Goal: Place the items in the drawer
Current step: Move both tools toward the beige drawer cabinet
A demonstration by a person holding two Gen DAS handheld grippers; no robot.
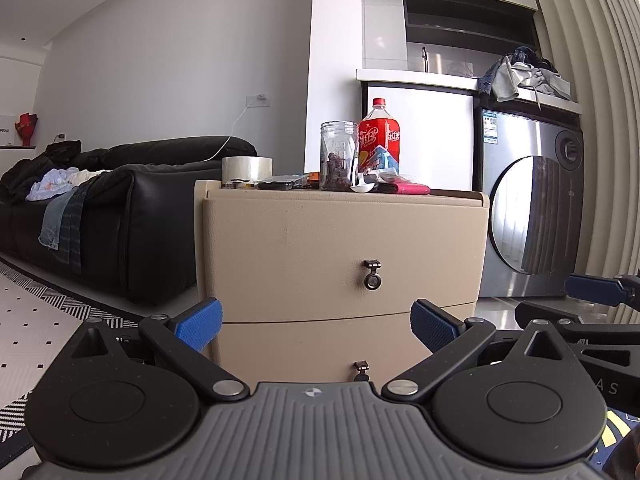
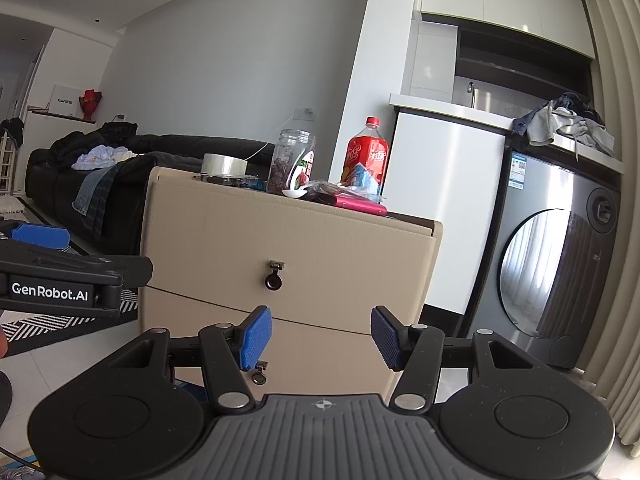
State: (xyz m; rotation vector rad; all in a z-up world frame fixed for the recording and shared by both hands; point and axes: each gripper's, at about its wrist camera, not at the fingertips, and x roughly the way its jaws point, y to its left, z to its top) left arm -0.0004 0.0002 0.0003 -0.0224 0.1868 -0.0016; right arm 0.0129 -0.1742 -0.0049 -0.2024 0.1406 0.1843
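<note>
Left wrist view looks level at a beige, leather-look two-drawer cabinet [image 1: 344, 256] standing on a pale tiled floor beside a black leather sofa [image 1: 120, 200]. Both drawers are shut; the upper drawer front [image 1: 304, 248] carries a small dark metal ring pull [image 1: 372, 276], and the lower drawer front [image 1: 320, 348] has a like pull [image 1: 361, 372] half hidden behind the gripper body. The left gripper [image 1: 316, 326] has its blue-padded fingers spread wide, holding nothing, with the seam between the drawers showing between them.

On the cabinet top the items sit crowded together: a roll of clear packing tape [image 1: 247, 169] at the left, a clear glass jar with dark contents [image 1: 338, 156] near the middle, a red-labelled soft drink bottle with a red cap [image 1: 379, 136] just behind it, a white spoon [image 1: 362, 187], a flat pink case [image 1: 412, 189] at the right edge, and some flat dark and crinkled plastic things that are too small to tell.

Right wrist view shows the same cabinet from its right corner. The right gripper [image 2: 322, 336] is also spread apart and empty, set low before the lower drawer. The left gripper's black body shows at the left edge. A silver front-loading washing machine [image 2: 560, 272] stands to the right of the cabinet, with crumpled clothes [image 2: 568, 124] on the counter above it.
</note>
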